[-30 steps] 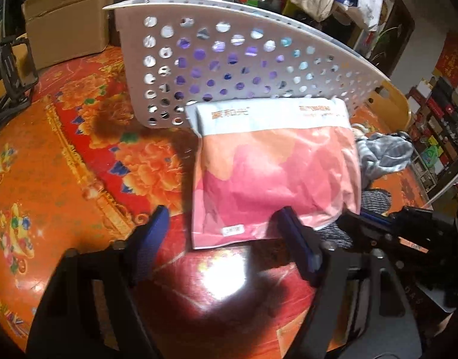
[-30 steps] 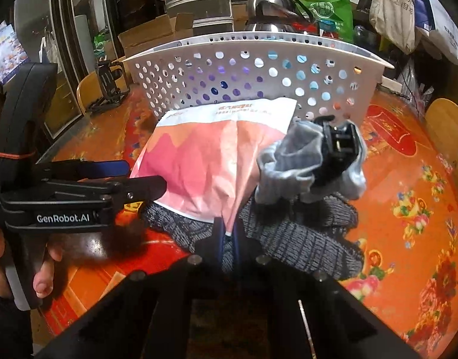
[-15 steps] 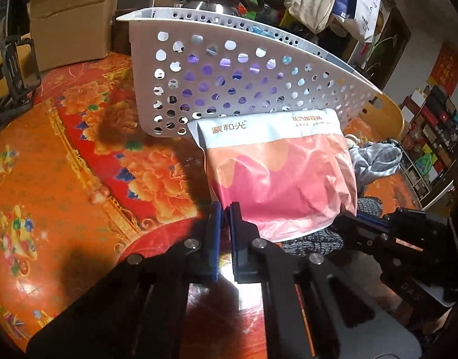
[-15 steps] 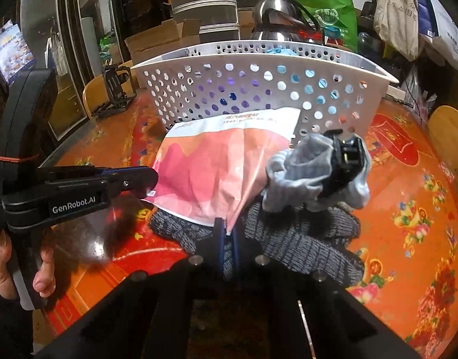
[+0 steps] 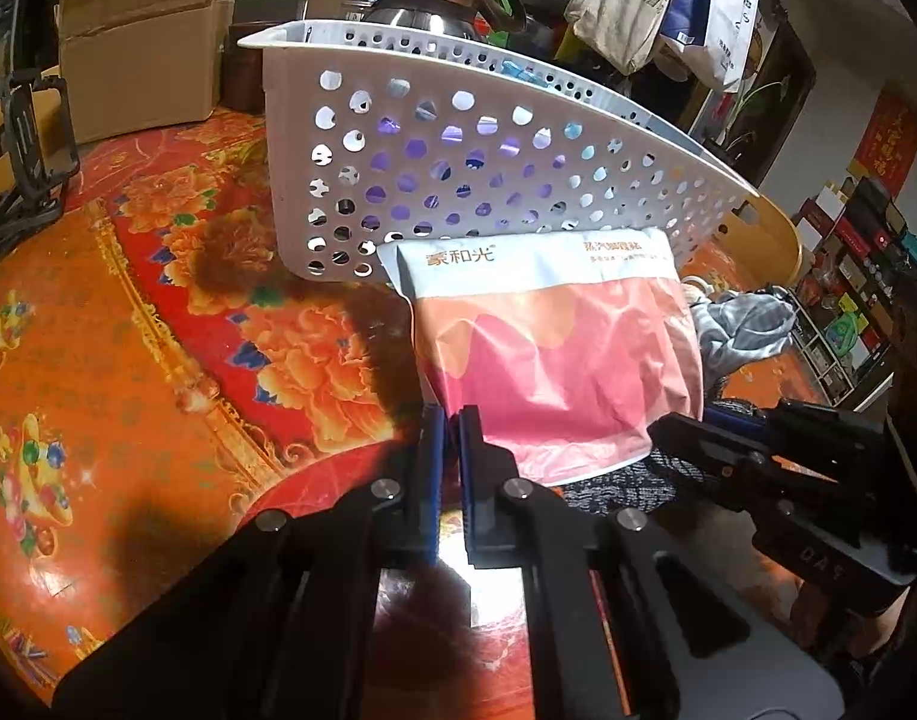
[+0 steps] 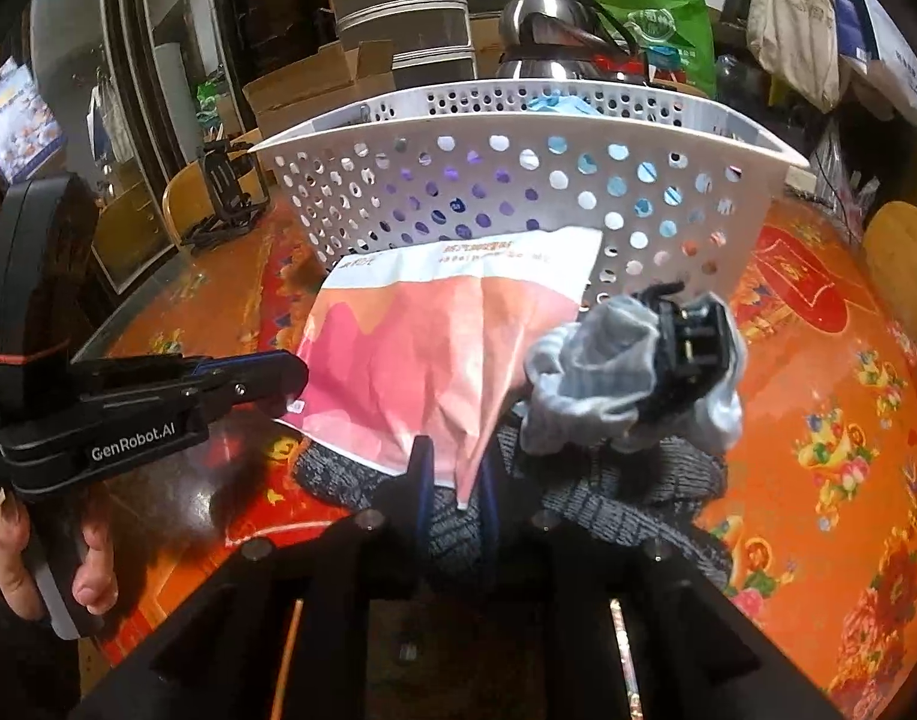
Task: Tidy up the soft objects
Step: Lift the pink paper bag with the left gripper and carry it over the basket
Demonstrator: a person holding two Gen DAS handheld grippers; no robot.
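A pink and white soft packet lies propped at a slant on an orange and red flowered tablecloth, its white top edge leaning against the front wall of a white perforated plastic basket straight ahead of both grippers. The left gripper has its blue-padded jaws pressed together on the packet's near left corner, pinching it. The right gripper sits at the packet's near right corner; its jaws have just been opening a little, and the tip of the packet hangs in the narrow gap between them, with the pads no longer clearly pressing on it. Under that corner, directly below the right gripper, lies a dark grey knitted cloth. Just ahead and to the right of the right gripper, a light grey-blue sock is bunched around a small black clip-like object, resting on the knitted cloth beside the packet. From the right wrist view, a person's hand grips the left gripper's handle at far left.
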